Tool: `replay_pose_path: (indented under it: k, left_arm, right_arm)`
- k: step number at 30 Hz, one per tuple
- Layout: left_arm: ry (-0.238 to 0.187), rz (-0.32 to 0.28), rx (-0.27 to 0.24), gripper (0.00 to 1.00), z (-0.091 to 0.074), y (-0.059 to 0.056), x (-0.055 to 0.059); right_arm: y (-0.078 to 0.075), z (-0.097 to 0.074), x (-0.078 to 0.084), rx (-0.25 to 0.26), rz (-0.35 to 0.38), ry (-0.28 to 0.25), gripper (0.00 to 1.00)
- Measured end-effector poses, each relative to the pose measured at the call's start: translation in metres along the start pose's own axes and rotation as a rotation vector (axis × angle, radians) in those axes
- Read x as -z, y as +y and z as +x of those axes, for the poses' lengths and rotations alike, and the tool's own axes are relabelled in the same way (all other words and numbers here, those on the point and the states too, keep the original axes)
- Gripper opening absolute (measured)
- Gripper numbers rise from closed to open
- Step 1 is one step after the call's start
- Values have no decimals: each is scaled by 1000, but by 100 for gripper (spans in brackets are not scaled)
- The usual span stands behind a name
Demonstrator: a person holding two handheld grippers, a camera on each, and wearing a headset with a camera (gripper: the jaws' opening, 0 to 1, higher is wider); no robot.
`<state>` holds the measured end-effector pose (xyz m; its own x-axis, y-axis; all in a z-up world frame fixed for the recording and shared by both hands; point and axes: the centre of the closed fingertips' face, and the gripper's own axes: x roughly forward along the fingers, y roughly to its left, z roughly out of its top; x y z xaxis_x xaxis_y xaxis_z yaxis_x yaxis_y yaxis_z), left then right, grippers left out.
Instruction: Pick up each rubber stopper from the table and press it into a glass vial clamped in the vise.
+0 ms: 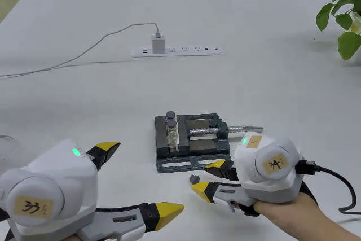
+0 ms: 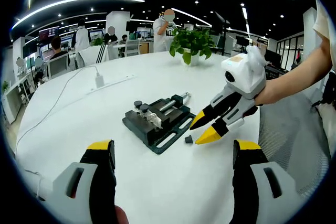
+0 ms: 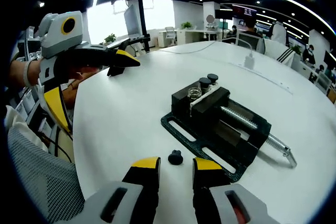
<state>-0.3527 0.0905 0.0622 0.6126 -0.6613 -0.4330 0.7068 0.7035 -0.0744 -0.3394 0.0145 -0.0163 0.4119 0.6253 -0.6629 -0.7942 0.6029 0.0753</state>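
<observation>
A rubber stopper (image 1: 194, 179) is pictured on the table beside the vise (image 1: 194, 156), just ahead of the right gripper's (image 1: 200, 176) narrowly parted jaws. Seemingly light and pliable, it is best pinched across its head. The left gripper (image 1: 148, 176) is held spread wide, empty.

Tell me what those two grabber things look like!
The left gripper and right gripper both have chunky white bodies, black jaws with yellow tips and a small green light. The left wears one tan sticker with handwriting. The right has two, plus a black cable coming out of its back.
</observation>
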Motion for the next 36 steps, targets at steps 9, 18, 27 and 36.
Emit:
replay_pose_path:
  k: [9,18,27,36]
  left_arm:
    - [6,-2,6,92,1,-2,2]
    - [10,0,14,92,3,-6,3]
    - [14,-4,16,92,3,-8,5]
    - [12,-9,14,92,4,-8,5]
  right_arm:
    - [0,3,3,16,30,-6,14]
    - [-2,5,6,21,55,-8,12]
    - [1,8,5,15,47,-8,12]
    - [0,9,5,20,62,-11,10]
